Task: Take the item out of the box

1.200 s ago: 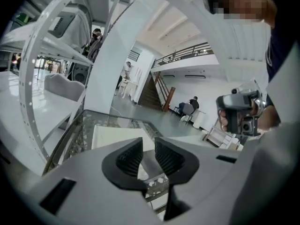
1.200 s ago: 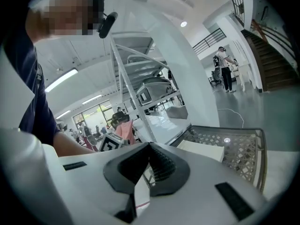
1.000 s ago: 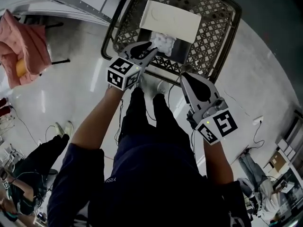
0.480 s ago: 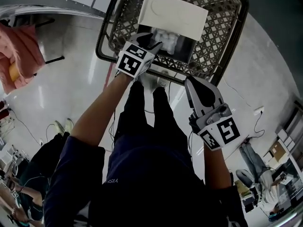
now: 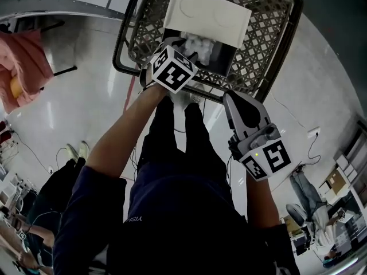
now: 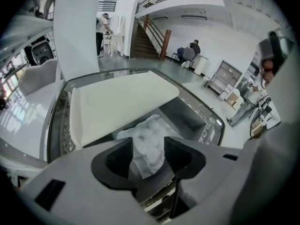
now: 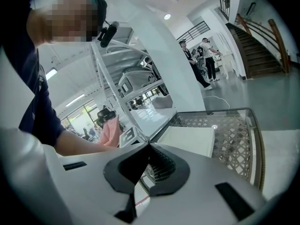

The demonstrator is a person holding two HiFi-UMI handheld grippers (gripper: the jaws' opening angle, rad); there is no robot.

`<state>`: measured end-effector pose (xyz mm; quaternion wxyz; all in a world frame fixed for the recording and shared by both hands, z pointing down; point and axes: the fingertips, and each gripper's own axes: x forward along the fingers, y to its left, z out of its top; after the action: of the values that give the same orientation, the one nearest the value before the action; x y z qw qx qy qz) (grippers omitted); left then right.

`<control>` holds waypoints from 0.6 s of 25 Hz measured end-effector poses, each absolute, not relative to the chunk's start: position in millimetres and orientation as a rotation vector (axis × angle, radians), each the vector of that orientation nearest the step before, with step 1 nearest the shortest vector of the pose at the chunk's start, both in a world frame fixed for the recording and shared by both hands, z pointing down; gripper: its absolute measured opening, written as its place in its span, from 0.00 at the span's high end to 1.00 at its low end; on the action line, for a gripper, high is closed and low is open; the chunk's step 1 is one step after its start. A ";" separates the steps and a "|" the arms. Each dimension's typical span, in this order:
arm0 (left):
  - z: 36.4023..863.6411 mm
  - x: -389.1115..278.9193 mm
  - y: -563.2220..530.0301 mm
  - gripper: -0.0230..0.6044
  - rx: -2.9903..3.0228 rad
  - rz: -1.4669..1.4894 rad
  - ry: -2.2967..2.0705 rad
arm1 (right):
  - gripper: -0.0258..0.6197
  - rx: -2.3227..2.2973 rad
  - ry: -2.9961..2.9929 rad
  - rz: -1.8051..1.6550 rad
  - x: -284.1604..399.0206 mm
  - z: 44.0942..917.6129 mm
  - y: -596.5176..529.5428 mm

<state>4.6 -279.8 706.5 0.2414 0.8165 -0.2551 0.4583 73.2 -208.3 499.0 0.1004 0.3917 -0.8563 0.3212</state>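
A box [image 5: 223, 56] with a raised white lid [image 5: 207, 17] lies in a metal mesh basket [image 5: 123, 44]. In it sits a crumpled white item [image 5: 198, 43]. My left gripper [image 5: 186, 55] reaches into the box. In the left gripper view its jaws are opening, and the white item [image 6: 147, 142] lies between the fingers [image 6: 115, 161] under the lid [image 6: 119, 104]; the pads do not visibly press it. My right gripper [image 5: 229, 96] hangs back short of the basket's near rim. Its jaws meet at the tips [image 7: 149, 144] with nothing between them.
The basket's rim [image 6: 56, 121] and mesh walls [image 7: 234, 135] surround the box. A metal shelf frame [image 5: 57, 4] with a pink cloth [image 5: 23, 62] stands to the left. My own legs and feet [image 5: 183, 99] are right below the basket. People sit on the floor around.
My left gripper has moved forward over the basket rim into the box, and its jaws have spread around the white item. The right gripper has hardly moved.
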 end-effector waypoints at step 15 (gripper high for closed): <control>742.1 16.7 -280.6 0.65 2.218 1.619 -0.517 | 0.93 1.178 -2.523 0.984 90.9 507.1 -223.0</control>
<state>16.7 -280.6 742.1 0.1729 0.7819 -0.1821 0.5706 90.9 -223.0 507.1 0.0943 0.3971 -0.8506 0.3317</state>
